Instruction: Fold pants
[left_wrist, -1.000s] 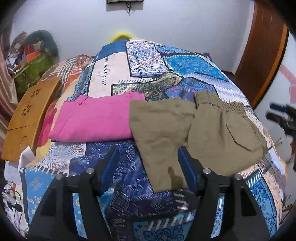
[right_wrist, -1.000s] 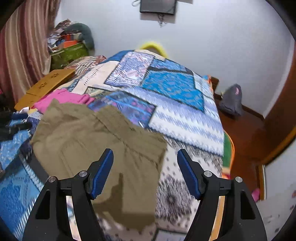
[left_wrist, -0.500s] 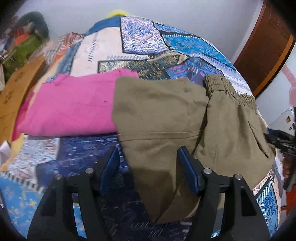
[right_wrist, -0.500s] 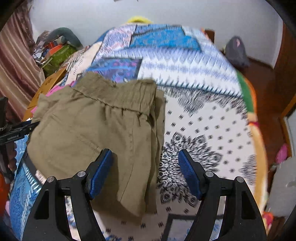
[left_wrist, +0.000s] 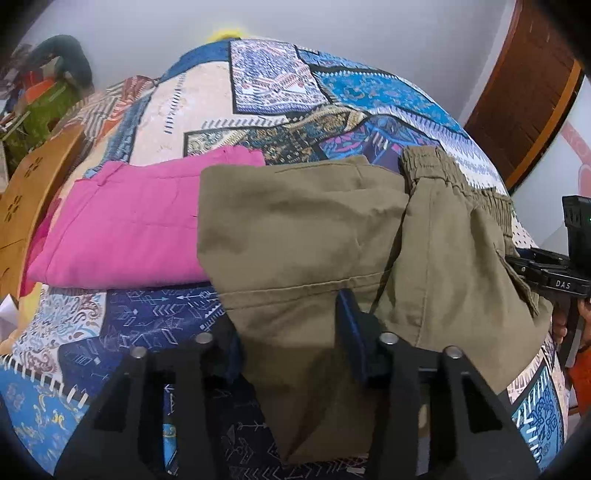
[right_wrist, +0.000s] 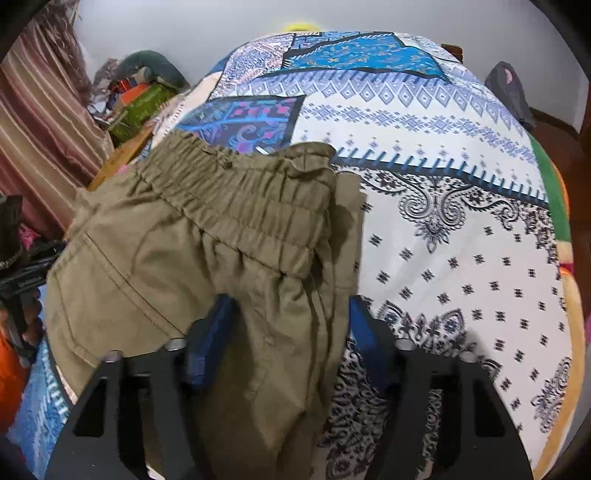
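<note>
Olive-green pants (left_wrist: 314, 229) lie folded on the patterned bedspread (left_wrist: 280, 81), legs doubled over, elastic waistband (right_wrist: 236, 195) at the far right. My left gripper (left_wrist: 288, 332) is open, its blue pads straddling the near edge of the folded leg. My right gripper (right_wrist: 284, 332) is open, its pads either side of the waist-end fabric near the bed's front edge. The pants also show in the right wrist view (right_wrist: 155, 258). The right gripper shows at the right edge of the left wrist view (left_wrist: 554, 273).
Folded pink pants (left_wrist: 125, 229) lie just left of the olive ones. A wooden lap table (left_wrist: 29, 192) and a clutter pile (left_wrist: 40, 92) sit at the left. A wooden door (left_wrist: 524, 96) is at the right. A grey bag (right_wrist: 509, 92) lies on the floor.
Both grippers have moved forward and down onto the pants; the fabric now lies between each pair of open fingers.
</note>
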